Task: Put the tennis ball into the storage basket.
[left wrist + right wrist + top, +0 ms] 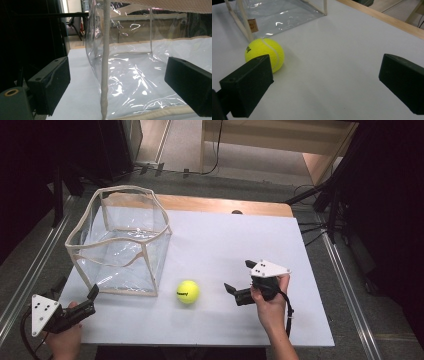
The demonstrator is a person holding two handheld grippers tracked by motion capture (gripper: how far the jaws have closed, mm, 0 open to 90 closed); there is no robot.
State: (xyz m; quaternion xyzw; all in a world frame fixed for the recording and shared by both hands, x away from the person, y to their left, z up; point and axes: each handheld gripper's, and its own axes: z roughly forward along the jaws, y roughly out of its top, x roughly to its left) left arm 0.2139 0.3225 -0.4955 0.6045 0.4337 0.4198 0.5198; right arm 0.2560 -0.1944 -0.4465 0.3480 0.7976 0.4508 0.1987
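Observation:
A yellow tennis ball [188,291] lies on the white table top just right of a clear plastic box with beige edging [120,240]. My right gripper [238,276] is open a short way to the right of the ball, nothing between its jaws. In the right gripper view the ball [265,53] sits ahead beside the left jaw, near the box's corner [247,27]. My left gripper [90,300] is open at the box's near left corner. In the left gripper view the box's beige corner post [105,62] stands between the wide-apart jaws, untouched. The box looks empty.
The white board [260,245] lies on a wooden table whose edge [225,205] shows at the back. Dark stands and cables [325,205] crowd the right side beyond the table. A metal rail [30,270] runs along the left.

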